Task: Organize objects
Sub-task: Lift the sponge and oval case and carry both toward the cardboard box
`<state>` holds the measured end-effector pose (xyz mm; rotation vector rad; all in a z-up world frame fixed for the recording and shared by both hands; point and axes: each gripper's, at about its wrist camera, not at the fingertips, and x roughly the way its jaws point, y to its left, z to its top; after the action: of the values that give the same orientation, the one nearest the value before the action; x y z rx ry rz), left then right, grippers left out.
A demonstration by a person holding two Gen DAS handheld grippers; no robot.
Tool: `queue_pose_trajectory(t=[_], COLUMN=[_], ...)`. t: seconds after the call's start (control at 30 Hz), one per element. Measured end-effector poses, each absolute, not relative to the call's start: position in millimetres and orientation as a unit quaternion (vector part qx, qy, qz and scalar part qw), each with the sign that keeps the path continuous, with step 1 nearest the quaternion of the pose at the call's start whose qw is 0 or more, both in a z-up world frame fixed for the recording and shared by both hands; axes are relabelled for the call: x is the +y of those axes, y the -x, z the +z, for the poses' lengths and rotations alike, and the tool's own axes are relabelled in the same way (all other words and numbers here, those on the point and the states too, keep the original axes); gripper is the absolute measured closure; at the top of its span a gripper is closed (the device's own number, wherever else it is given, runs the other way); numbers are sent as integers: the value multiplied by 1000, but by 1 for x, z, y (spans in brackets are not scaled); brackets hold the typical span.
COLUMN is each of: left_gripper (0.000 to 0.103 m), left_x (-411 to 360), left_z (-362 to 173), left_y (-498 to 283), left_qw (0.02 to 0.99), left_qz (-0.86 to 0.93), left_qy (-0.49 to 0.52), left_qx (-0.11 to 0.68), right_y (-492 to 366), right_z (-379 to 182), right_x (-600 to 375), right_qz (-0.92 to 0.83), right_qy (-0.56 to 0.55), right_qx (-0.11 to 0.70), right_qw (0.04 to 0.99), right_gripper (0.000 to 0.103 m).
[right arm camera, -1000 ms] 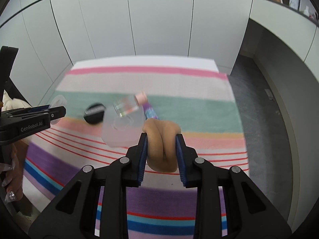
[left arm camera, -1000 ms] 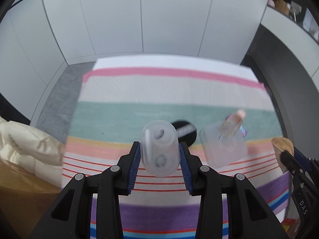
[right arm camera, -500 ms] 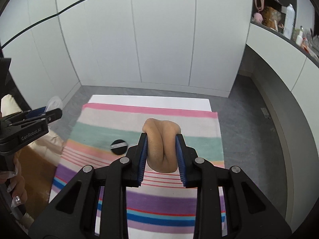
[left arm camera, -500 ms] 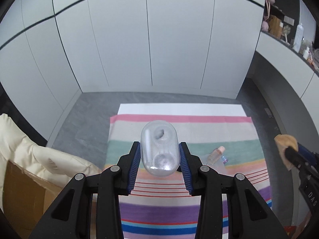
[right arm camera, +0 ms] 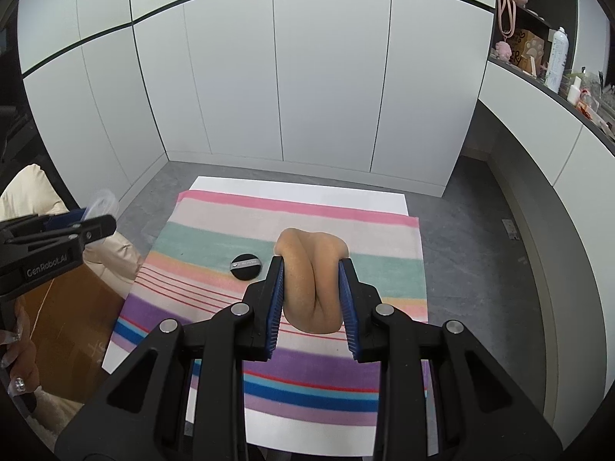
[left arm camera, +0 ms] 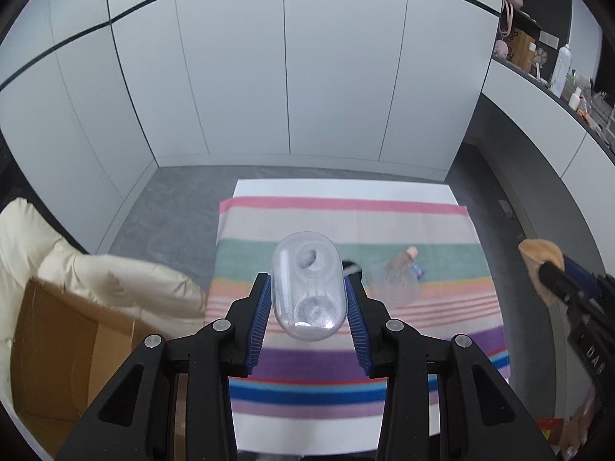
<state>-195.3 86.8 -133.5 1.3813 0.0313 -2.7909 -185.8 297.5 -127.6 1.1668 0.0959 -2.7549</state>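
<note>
My left gripper is shut on a clear oval plastic case and holds it high above the striped cloth. My right gripper is shut on a squashed tan makeup sponge, also high above the cloth. The sponge shows at the right edge of the left wrist view. On the cloth lie a black round compact, a clear plastic box and a small pink-capped bottle beside it. The left gripper shows at the left of the right wrist view.
A brown cardboard box with a cream padded cushion over it stands left of the table. White cabinet doors close the back. A counter with bottles runs along the right. Grey floor surrounds the table.
Both grippers have risen well above the table with their objects still held; the table now looks smaller and farther. The compact, box and bottle have stayed on the cloth.
</note>
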Motion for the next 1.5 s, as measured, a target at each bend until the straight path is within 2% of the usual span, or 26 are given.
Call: queue_pose_trajectory(t=[0.17,0.33,0.8,1.5], left_gripper=[64,64,64,64], left_x=[81,66,19,-109], left_z=[-140,-146,-130,-143], left_y=[167,140,137,80], left_qw=[18,34,64,159], left_qz=[-901,-899,-901,-880], left_qy=[-432,-436,-425,-434], left_qx=[-7,11,60,111], right_y=[167,147,132,129], right_z=[-127,-129,-129,-124], right_x=[306,312,303,164], right_qz=[-920,-920,-916,-904], right_qy=[-384,-384,-394,-387], right_qx=[30,28,28,73], right_qw=[72,69,66,166], right_gripper=[75,75,75,75])
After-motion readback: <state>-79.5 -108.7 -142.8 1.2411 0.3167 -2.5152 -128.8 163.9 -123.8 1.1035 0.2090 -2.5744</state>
